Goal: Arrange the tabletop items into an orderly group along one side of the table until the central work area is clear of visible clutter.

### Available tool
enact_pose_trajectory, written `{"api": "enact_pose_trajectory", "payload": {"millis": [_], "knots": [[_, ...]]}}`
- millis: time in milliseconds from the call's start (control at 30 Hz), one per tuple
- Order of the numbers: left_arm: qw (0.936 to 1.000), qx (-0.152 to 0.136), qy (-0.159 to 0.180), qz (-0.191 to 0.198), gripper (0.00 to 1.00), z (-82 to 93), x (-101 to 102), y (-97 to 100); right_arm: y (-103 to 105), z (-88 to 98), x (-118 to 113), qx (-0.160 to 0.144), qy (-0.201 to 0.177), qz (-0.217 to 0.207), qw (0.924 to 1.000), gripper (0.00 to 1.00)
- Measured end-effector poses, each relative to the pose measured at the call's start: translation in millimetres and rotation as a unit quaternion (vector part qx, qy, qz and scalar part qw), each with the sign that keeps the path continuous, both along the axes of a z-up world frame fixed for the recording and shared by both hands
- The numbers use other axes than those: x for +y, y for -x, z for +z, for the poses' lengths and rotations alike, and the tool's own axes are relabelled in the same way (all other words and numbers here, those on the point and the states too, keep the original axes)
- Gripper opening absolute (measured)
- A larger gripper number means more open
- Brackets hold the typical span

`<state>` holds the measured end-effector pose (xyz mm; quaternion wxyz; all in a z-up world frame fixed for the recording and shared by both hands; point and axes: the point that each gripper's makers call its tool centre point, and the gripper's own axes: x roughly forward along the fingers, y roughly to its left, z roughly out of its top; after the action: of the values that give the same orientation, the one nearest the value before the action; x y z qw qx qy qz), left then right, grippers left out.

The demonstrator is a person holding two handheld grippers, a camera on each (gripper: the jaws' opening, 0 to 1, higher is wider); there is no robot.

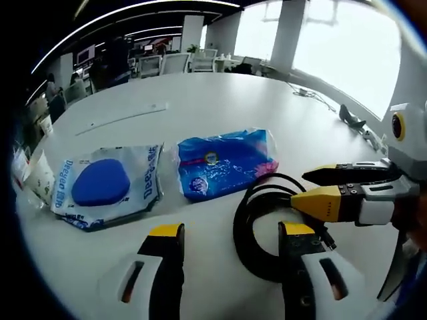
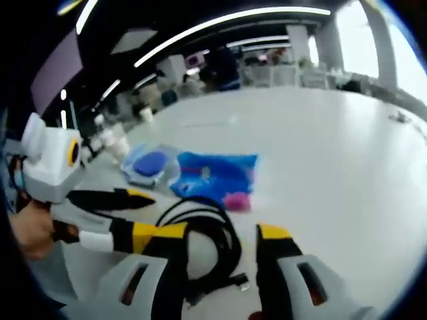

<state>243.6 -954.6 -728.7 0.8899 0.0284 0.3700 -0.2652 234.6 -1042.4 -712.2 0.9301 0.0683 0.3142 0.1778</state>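
Observation:
A coiled black cable (image 1: 263, 230) lies on the white round table (image 1: 220, 100) near its front edge. My left gripper (image 1: 231, 232) is open just above the table, its jaws straddling the coil's left side. My right gripper (image 1: 308, 188) comes in from the right, open, with its yellow tips at the coil's upper right loop. In the right gripper view the cable (image 2: 212, 243) lies between the spread jaws of my right gripper (image 2: 220, 232), and my left gripper (image 2: 160, 213) reaches in from the left. Behind the coil lie a blue packet (image 1: 227, 163) (image 2: 217, 175) and a clear packet holding a blue sponge (image 1: 107, 183) (image 2: 151, 164).
Small cups and bottles (image 1: 35, 179) stand at the table's left edge. A thin white strip (image 1: 120, 119) lies farther back. A black object (image 1: 351, 119) and thin wires (image 1: 312, 95) sit by the right rim. Chairs (image 1: 175, 63) stand beyond the table.

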Motion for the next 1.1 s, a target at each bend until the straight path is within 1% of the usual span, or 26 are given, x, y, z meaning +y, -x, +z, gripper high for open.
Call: {"api": "enact_pose_trajectory", "payload": {"millis": [133,267,400,500,633,933,1100], "knots": [[1.0000,-0.005,-0.007,-0.002,0.60,5.0,8,1.2,2,6.5,6,-0.007,0.000,-0.002,1.0000,0.39],[0.9999,-0.009,-0.006,-0.001,0.63,10.6,15,1.4,4,11.6,9,-0.016,0.011,0.000,0.9998,0.49],[0.9998,-0.015,-0.009,-0.004,0.68,16.7,24,2.2,7,17.0,13,-0.020,0.004,-0.002,0.9998,0.61],[0.9999,-0.015,-0.006,0.001,0.72,20.6,32,2.9,11,20.4,16,-0.022,0.007,0.000,0.9997,0.66],[0.9998,-0.017,-0.007,0.002,0.74,25.3,43,5.0,14,25.0,20,-0.025,0.010,0.003,0.9996,0.68],[0.9995,-0.024,-0.018,0.010,0.75,37.2,78,10.8,18,36.0,37,-0.034,0.009,0.007,0.9994,0.70],[0.9993,-0.026,-0.021,0.017,0.76,43.0,97,14.7,19,41.5,41,-0.039,0.009,0.001,0.9992,0.72]]}}
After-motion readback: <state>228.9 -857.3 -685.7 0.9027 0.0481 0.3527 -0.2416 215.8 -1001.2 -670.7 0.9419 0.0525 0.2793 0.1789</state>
